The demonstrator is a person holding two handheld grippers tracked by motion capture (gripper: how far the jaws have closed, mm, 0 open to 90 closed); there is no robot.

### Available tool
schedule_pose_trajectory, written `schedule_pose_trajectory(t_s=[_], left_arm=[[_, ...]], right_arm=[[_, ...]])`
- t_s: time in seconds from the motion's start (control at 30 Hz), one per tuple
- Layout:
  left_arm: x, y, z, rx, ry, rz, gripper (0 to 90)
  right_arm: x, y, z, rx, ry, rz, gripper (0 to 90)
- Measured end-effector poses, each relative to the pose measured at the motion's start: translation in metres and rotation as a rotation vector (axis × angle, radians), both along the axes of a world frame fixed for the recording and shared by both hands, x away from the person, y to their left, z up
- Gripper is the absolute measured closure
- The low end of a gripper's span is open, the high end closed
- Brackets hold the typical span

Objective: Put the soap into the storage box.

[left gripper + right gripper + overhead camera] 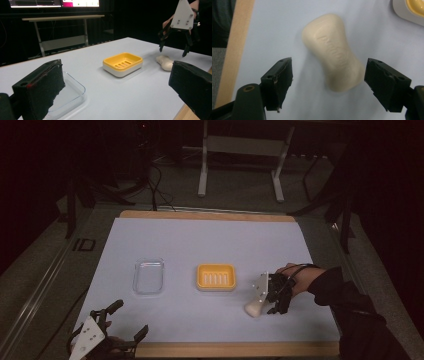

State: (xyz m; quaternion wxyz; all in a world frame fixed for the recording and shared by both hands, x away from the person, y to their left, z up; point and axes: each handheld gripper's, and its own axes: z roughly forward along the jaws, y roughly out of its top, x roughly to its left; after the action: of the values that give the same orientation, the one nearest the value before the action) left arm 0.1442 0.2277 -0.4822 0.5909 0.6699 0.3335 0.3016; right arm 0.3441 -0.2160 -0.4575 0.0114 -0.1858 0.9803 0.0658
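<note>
A cream soap bar [254,309] [165,62] [334,60] lies on the white table sheet, right of a yellow soap dish [216,277] [123,63]. My right gripper [270,307] [173,51] [329,66] hovers just over the bar, open, one jaw on each side of it and neither touching. A corner of the dish [409,10] shows in the right gripper view. Near the table's front left corner my left gripper [131,317] is open and holds nothing; it faces the dish.
A clear plastic tray [149,276] [67,95] lies left of the dish. The wooden table edge [210,350] runs along the front. Bare white sheet [200,240] stretches behind the objects. Desk legs and cables stand beyond the table.
</note>
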Motion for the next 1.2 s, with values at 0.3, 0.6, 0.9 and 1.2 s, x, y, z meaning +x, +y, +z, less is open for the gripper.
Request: schedule_pose_trajectory(t_s=[0.3, 0.6, 0.9, 1.2], left_arm=[[0.000, 0.000, -0.001, -0.004, 0.000, -0.012, 0.1], [0.000, -0.001, -0.002, -0.005, 0.002, -0.019, 0.1], [0.000, 0.000, -0.003, -0.008, 0.000, -0.019, 0.1], [0.000, -0.001, -0.003, -0.004, 0.000, -0.022, 0.1]], right_arm=[[0.003, 0.016, -0.012, -0.023, 0.020, 0.050, 25.1], [0.007, 0.017, -0.033, -0.027, 0.050, 0.067, 26.7], [0.010, 0.015, -0.040, -0.027, 0.069, 0.078, 42.7], [0.014, 0.020, -0.039, -0.062, 0.089, 0.005, 48.9]])
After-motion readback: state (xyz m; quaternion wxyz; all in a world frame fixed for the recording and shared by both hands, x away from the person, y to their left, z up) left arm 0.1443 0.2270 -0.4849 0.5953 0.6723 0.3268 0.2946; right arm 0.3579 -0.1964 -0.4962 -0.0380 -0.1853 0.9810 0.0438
